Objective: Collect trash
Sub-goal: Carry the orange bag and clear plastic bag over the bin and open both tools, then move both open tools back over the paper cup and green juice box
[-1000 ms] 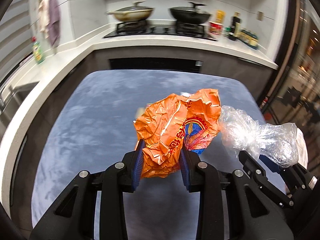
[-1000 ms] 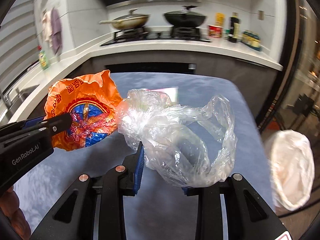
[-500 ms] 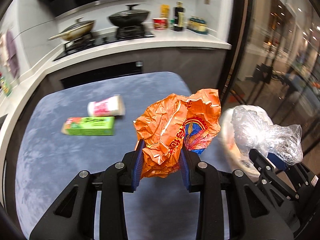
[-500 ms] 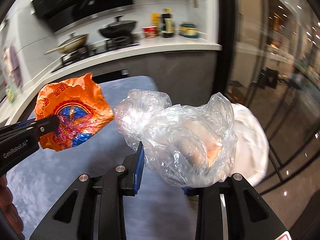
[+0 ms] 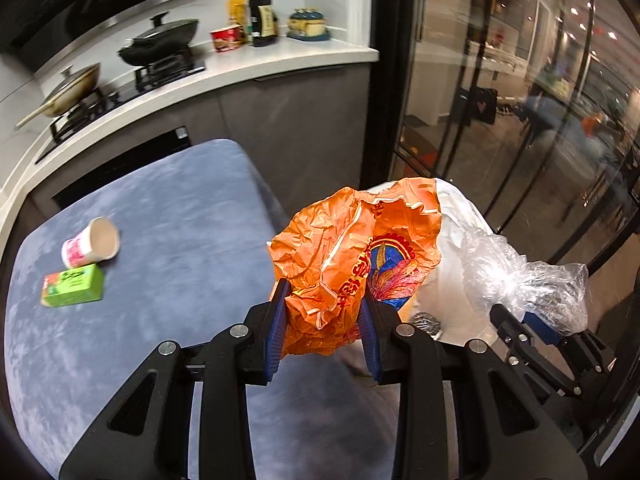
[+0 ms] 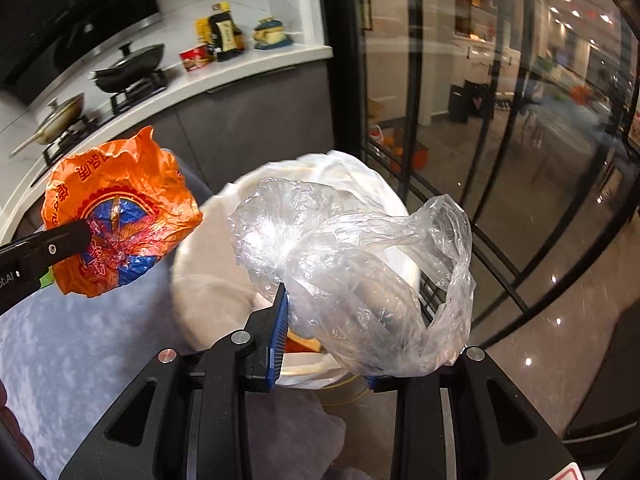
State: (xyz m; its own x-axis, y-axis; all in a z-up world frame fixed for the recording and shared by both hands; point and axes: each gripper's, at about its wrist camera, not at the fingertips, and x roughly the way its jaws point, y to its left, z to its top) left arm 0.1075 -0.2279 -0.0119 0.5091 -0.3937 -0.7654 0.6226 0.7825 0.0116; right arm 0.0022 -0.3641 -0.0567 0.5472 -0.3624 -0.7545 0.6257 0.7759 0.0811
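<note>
The left claw (image 5: pixel 324 326) is clamped on a crumpled orange foil snack wrapper (image 5: pixel 354 264); the right claw (image 6: pixel 326 340) is clamped on a wrinkled clear plastic bag (image 6: pixel 356 272). Both hang over the white-lined round bin (image 6: pixel 208 280) past the grey velvety counter's (image 5: pixel 160 240) right edge. Featherlight film could cling to the pads or drift outside the rim. A pink paper cup (image 5: pixel 90 244) and green carton (image 5: pixel 74 291) lie near the left edge.

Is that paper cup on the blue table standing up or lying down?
Lying down: the paper cup rests on its side, open mouth facing right, beside the green carton.
</note>
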